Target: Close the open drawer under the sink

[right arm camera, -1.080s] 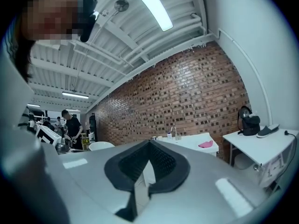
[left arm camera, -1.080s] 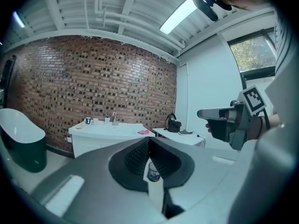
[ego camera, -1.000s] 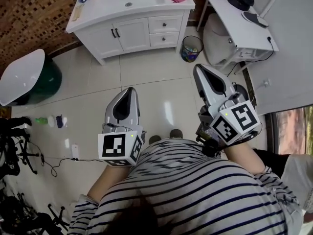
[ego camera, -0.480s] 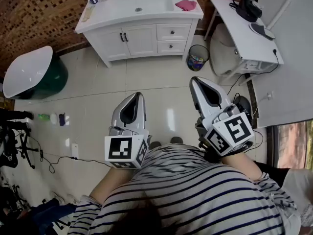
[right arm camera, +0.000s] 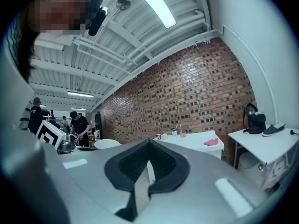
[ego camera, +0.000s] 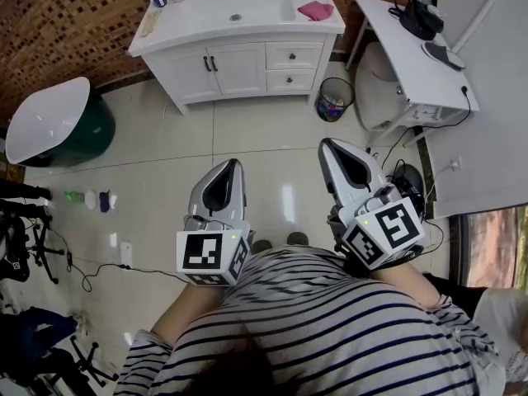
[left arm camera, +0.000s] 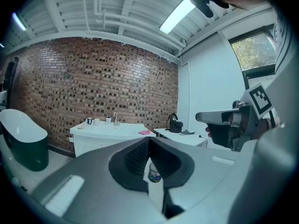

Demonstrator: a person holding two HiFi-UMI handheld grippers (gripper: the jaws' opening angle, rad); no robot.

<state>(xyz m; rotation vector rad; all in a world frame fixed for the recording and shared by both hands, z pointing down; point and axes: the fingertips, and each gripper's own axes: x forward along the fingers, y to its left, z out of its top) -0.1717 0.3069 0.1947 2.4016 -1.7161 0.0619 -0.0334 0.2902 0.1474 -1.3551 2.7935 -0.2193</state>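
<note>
- Drawer fronts under the sink look flush; a slight gap would not show.
- Left claw and right claw, both together and empty, hang well short of the sink.

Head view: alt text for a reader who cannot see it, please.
A person in a striped shirt holds the left gripper and right gripper, both shut, above a tiled floor, far from the white sink vanity.
</note>
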